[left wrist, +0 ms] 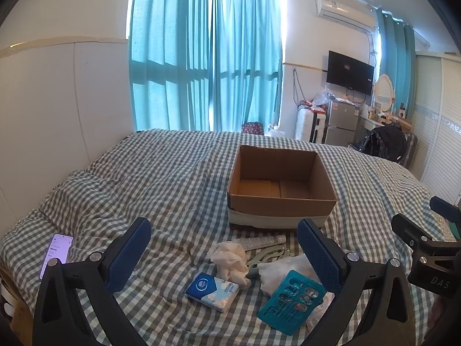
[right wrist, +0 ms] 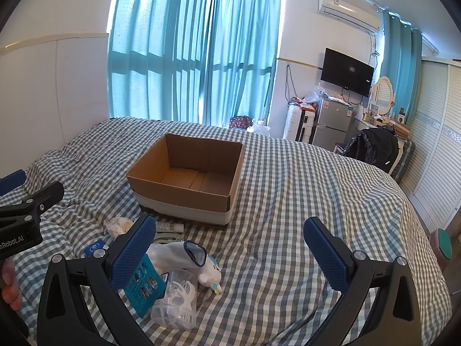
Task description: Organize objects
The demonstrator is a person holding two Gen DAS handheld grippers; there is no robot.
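Left wrist: tissue pack (left wrist: 211,291) between fingers (left wrist: 131,252).

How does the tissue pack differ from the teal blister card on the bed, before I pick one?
The tissue pack is a plump, soft-looking blue-and-white packet; the teal blister card is a thin flat sheet with clear bubbles. The tissue pack lies alone on the checked bedspread, while the blister card rests partly on a white sock. Both lie loose in front of the empty cardboard box, ungripped.
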